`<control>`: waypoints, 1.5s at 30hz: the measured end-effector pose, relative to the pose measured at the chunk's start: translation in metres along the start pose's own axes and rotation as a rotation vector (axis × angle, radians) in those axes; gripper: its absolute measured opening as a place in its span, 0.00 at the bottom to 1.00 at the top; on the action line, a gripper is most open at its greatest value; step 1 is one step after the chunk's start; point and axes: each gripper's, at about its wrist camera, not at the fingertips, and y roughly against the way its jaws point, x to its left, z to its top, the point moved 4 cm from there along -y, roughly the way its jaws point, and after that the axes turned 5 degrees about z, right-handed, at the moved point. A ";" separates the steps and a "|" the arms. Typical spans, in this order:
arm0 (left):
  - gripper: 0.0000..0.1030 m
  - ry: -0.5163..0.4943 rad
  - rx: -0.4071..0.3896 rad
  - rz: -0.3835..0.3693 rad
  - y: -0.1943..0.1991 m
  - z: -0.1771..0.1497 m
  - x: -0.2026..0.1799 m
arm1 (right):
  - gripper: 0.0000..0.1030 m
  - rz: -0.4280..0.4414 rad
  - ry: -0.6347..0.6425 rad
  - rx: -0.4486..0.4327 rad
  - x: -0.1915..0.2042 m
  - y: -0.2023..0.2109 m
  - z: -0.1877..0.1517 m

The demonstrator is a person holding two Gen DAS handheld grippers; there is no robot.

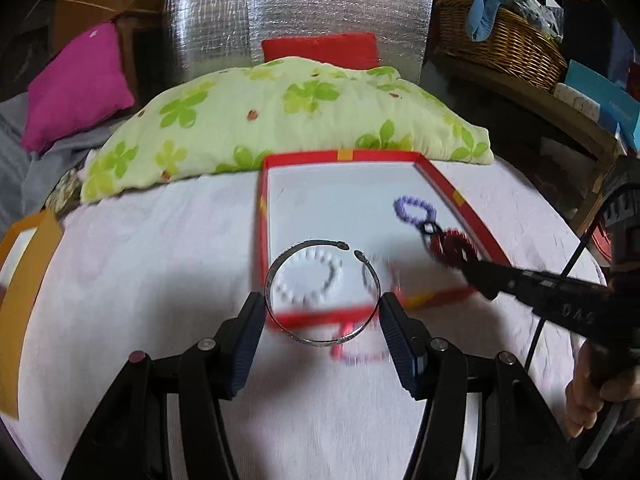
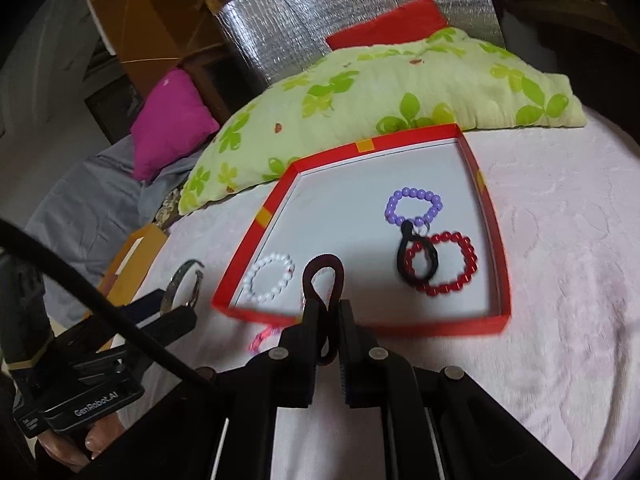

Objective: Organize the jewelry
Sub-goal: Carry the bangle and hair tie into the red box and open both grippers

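Note:
A red-rimmed box (image 2: 486,200) with a white floor lies on the pink bedspread. In it are a purple bead bracelet (image 2: 414,206), a red bead bracelet (image 2: 452,268), a black hair tie (image 2: 416,260) and a white bead bracelet (image 2: 270,278). My left gripper (image 1: 322,320) is shut on an open silver bangle (image 1: 276,268), held above the box's near left corner (image 1: 264,240). My right gripper (image 2: 329,320) is shut on a dark maroon hair tie (image 2: 322,276) at the box's near rim. A pink bracelet (image 2: 260,340) lies on the bedspread just outside the box.
A green flowered pillow (image 2: 400,92) lies behind the box, a magenta cushion (image 2: 168,120) to the left. An orange box (image 1: 24,280) sits at the bed's left edge. A wicker basket (image 1: 504,44) stands on a shelf at the far right.

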 end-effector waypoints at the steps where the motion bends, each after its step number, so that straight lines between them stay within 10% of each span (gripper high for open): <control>1: 0.59 0.009 0.006 -0.008 -0.006 0.006 0.001 | 0.10 -0.004 -0.003 0.009 -0.002 -0.006 0.005; 32: 0.59 -0.048 0.196 -0.004 -0.145 0.061 -0.001 | 0.14 -0.055 -0.138 0.114 -0.046 -0.108 0.077; 38: 0.59 -0.050 0.218 -0.003 -0.148 0.056 -0.003 | 0.56 -0.043 -0.210 0.081 -0.056 -0.104 0.076; 45: 0.59 -0.093 0.160 0.071 -0.125 0.055 -0.004 | 0.56 -0.065 -0.137 0.043 -0.048 -0.092 0.076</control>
